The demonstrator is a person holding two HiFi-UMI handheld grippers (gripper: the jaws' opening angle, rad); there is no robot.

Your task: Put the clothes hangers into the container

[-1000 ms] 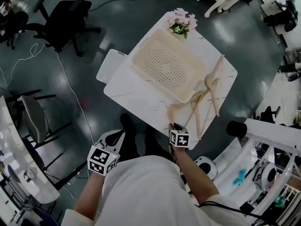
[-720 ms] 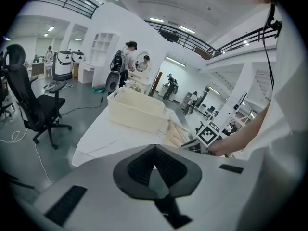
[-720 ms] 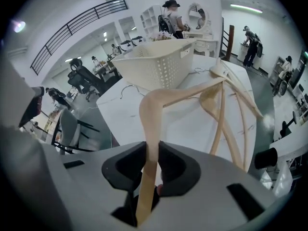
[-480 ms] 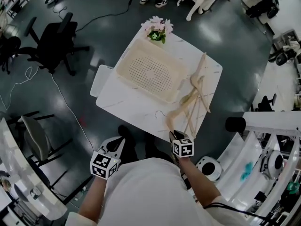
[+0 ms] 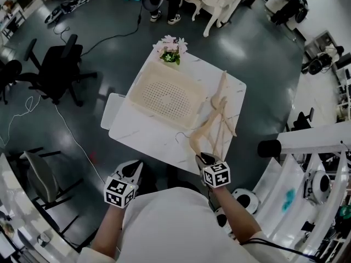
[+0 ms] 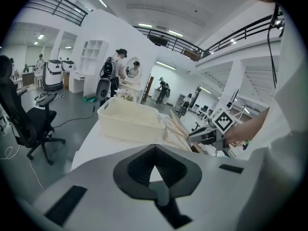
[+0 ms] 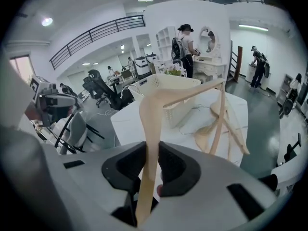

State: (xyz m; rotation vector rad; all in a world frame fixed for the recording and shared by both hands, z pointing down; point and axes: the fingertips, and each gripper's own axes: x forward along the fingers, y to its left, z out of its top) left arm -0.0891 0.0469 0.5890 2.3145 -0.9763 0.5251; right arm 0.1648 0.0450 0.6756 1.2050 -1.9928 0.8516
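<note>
Now, furthest left, the left gripper (image 5: 133, 167) hangs off the near edge of the table (image 5: 127, 137), at about 7 o'clock from the basket (image 5: 133, 98). Its jaws are pressed together on nothing, and it has barely shifted over the last second, so it takes no part in this step. The basket sits empty on the far left half of the table, with flowers (image 5: 171, 48) at its 12 o'clock corner. No hanger is in it yet. Further right is what has changed. A second ago the hanger (image 5: 200, 137) lay with its end on the table edge. It has since come up off the surface, pinched at one end by the right gripper (image 5: 206, 159), whose jaws stand narrow and clamp the wooden arm between the pads. In the right gripper view the arm rises steeply out of the jaws toward the basket rim. The lift is done and the carry comes next: a swing toward 10 o'clock should bring it over the basket. At 3 o'clock from the basket the pile (image 5: 221, 107) of other hangers lies crossed on the table. I cannot tell whether the lifted one is clear of them, and a snag could drag them along.
</note>
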